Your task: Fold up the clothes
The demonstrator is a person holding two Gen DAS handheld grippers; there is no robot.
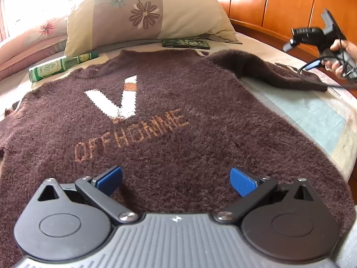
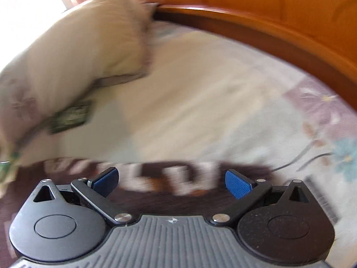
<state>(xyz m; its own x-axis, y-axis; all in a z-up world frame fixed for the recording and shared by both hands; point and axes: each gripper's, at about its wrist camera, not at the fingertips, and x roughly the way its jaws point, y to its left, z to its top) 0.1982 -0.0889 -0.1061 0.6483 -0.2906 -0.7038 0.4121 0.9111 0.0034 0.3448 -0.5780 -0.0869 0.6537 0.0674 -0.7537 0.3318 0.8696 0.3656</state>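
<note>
Brown and fuzzy, the sweater lies spread face-up on the bed, its white V and "OFFHOMME" lettering showing, its neck toward the pillow. No fold has been made in the body; only the sleeve on the headboard side looks bunched and partly turned over itself, so the folding seems barely begun, with both sleeves and the body left to do. The left gripper hovers low over the hem end, its blue pads spread wide, holding nothing. The right gripper likewise stands wide and empty; its view is blurred, showing dark knit beneath and bare bedding beyond. In the left view a hand carries it above the sleeve's end. A green bottle and a small green box lie by the pillow.
</note>
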